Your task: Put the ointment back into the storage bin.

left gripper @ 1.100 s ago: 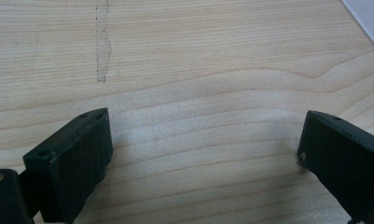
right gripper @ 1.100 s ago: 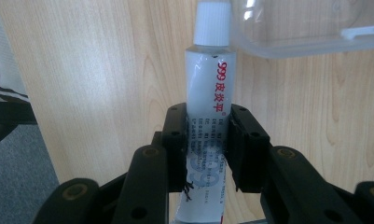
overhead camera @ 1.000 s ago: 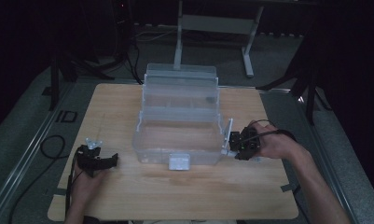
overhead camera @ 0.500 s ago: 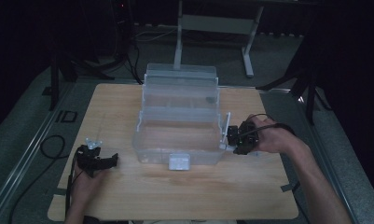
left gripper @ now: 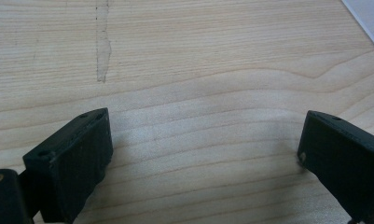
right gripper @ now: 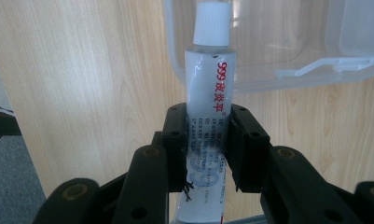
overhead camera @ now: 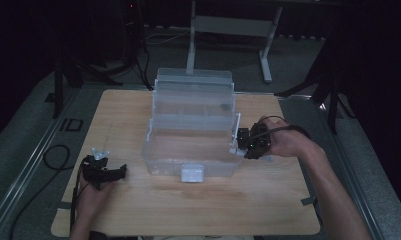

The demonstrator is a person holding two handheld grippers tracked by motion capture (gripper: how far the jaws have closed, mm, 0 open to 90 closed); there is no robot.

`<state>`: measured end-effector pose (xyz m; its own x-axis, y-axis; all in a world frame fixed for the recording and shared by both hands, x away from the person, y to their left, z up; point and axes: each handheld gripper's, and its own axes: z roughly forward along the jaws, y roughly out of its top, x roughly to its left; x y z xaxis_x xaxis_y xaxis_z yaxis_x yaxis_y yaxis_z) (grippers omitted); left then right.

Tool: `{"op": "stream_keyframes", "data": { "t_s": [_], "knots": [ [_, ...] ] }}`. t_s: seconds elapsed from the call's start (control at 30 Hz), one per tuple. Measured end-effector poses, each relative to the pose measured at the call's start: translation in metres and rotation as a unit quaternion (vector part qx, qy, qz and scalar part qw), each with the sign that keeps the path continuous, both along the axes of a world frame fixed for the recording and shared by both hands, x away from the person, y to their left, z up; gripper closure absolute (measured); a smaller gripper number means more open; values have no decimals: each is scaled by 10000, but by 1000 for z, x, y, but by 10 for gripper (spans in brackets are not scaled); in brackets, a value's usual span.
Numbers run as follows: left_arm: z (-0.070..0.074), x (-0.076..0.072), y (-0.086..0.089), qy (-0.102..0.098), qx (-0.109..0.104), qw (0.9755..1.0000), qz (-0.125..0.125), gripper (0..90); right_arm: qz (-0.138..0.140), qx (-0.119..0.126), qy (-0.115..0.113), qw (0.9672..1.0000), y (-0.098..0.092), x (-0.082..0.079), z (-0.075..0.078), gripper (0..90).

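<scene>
My right gripper [right gripper: 206,140] is shut on a white ointment tube [right gripper: 208,98] with red print and a white screw cap; the cap end points at the clear box. Seen from above, that gripper [overhead camera: 240,142] holds the tube [overhead camera: 235,135] at the right end of the clear plastic storage box [overhead camera: 190,150], whose lid stands open behind it. My left gripper [overhead camera: 113,172] rests on the table at the front left, well away from the box. Its jaws [left gripper: 203,154] stand wide open over bare wood with nothing between them.
The box's white front latch [overhead camera: 192,172] faces the person. The wooden tabletop [overhead camera: 198,205] has free room in front of the box and at both sides. Dark floor, cables and a metal stand lie beyond the table's far edge.
My right gripper has moved a little left and up with the tube, closer to the box's right end. The left gripper has stayed where it was.
</scene>
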<state>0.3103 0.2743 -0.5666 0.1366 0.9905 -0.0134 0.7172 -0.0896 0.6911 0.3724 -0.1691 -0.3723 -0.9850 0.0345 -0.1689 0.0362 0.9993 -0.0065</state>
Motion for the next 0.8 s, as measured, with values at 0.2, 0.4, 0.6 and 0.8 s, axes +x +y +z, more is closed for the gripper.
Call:
{"op": "stream_keyframes", "data": {
  "t_s": [0.2,0.4,0.6,0.8],
  "knots": [
    [0,0,0,-2,-3,10000,1,36,63,-13,-30,10000,9,3,2,702],
    [0,0,0,-2,-2,10000,1,36,104,-10,-29,9999,15,6,3,702],
    [0,0,0,-2,-2,10000,2,36,150,39,-38,9999,23,8,6,702],
    [0,0,0,-1,-2,10000,1,36,189,5,-29,9998,30,10,4,702]
  ]
}}
